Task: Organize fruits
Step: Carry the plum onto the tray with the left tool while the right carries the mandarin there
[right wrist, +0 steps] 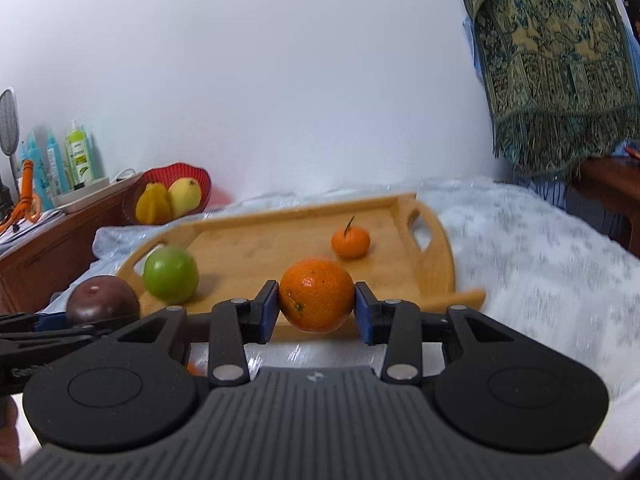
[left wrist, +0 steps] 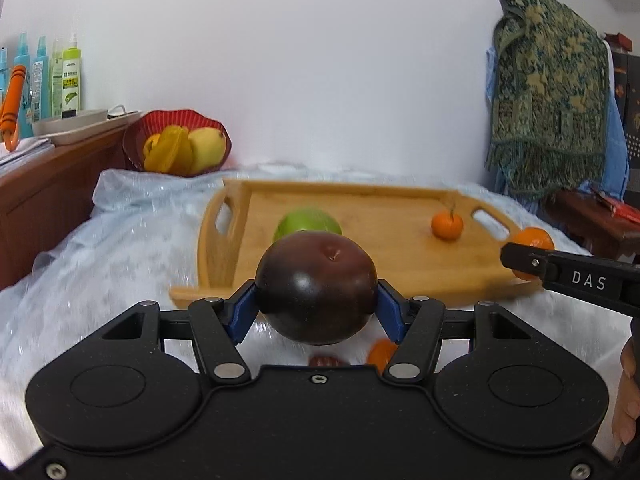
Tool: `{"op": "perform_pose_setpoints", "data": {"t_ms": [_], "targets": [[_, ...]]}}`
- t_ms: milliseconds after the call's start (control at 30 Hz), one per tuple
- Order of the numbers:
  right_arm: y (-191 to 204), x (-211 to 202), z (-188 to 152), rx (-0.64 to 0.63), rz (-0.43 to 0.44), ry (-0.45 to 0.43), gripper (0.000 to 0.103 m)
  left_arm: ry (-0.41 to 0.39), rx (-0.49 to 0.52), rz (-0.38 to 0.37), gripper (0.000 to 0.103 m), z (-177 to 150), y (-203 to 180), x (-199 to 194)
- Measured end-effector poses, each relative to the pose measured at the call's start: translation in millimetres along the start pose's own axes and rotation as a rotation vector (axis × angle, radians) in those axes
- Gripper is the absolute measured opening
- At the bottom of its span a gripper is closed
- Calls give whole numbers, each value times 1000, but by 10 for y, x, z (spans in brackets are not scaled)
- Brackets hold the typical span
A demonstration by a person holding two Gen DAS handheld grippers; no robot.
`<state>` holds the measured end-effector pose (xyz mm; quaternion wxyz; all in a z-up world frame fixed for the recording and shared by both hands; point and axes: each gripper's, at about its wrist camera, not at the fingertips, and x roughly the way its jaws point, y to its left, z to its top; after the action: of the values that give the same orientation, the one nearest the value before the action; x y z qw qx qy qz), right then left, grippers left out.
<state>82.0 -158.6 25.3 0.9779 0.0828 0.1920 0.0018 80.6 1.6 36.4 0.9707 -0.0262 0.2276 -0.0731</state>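
My left gripper (left wrist: 316, 300) is shut on a dark purple round fruit (left wrist: 316, 286), held off the covered table in front of the wooden tray (left wrist: 360, 248). My right gripper (right wrist: 316, 306) is shut on an orange (right wrist: 316, 294), also raised before the tray (right wrist: 256, 240). On the tray lie a green apple (right wrist: 171, 275) at the left and a small stemmed tangerine (right wrist: 350, 242) at the right. In the left wrist view the right gripper's finger (left wrist: 568, 276) with the orange (left wrist: 534, 240) enters from the right. In the right wrist view the purple fruit (right wrist: 102, 300) shows at the left.
A red basket (left wrist: 176, 142) with yellow fruits stands at the back left beside a wooden cabinet (left wrist: 52, 200) carrying bottles (left wrist: 68, 76) and a dish. A patterned cloth (left wrist: 548, 92) hangs at the right over a wooden stand. Two small fruits (left wrist: 380, 354) lie on the plastic-covered table under my left gripper.
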Motion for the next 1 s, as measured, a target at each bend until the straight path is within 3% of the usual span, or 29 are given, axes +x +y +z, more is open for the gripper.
{"op": "perform_pose_setpoints", "data": {"t_ms": [500,1000], "targets": [[-137,699,363,-48,-32,158,44,-19,-75,-21,59,779,303,684],[-183,1139,418,-94,5,281,44,119,-116,-40,59,970,400,1574]]}}
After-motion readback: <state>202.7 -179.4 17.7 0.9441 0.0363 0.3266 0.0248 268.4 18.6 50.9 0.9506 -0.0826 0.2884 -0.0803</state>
